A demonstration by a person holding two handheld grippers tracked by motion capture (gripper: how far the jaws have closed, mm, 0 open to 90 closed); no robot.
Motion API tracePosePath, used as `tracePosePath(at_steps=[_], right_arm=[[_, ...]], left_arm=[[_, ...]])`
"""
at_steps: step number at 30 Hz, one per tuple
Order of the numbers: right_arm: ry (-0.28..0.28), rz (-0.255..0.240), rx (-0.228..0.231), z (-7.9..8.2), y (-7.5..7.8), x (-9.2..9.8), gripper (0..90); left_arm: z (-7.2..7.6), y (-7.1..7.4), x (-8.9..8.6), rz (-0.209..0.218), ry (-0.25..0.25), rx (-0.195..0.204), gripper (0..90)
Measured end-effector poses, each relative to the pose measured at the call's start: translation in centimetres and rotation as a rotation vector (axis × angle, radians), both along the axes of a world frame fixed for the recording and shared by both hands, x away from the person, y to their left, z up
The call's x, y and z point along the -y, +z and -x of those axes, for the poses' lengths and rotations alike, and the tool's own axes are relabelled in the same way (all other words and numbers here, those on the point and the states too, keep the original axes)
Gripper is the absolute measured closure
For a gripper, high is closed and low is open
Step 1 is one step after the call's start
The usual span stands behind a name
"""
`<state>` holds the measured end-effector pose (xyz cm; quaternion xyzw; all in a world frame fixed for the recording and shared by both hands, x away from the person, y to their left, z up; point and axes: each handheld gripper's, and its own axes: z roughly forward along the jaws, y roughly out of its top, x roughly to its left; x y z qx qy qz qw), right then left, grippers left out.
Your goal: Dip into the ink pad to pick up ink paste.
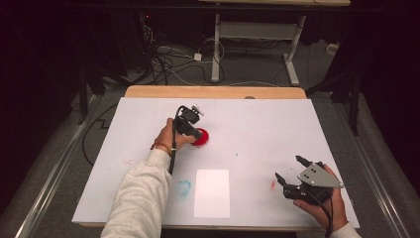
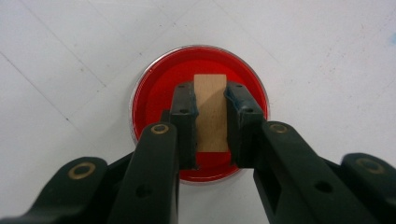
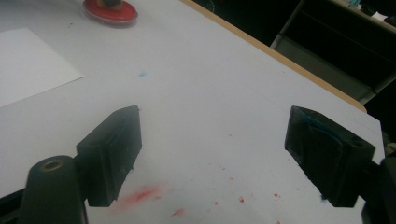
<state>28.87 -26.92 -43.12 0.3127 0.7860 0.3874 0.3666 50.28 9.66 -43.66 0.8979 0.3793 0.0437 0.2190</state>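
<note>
With the left hand-held gripper (image 2: 211,100) clamped on the wooden block (image 2: 211,112), long axis upright, directly over the red dish (image 2: 154,93) at frame centre, right hand-held gripper (image 3: 212,154) idles wide open, empty, lower right.

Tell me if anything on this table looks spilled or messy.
Yes. Red smears and specks stain the white table cover near the right gripper, and a blue smudge sits left of the white sheet. It looks like stray paint from the red dish.
</note>
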Motion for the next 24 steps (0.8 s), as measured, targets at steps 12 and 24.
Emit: tracePosePath(at_steps=[12,24], right_arm=[[-0.006,-0.014,0.024,0.15,0.32,0.14,16.6],[-0.009,-0.01,0.023,0.12,0.33,0.14,16.7]], left_arm=[[-0.12,-0.15,-0.16,0.018,0.007,-0.013,73.6],[-0.14,-0.18,-0.11,0.015,0.008,-0.013,73.6]])
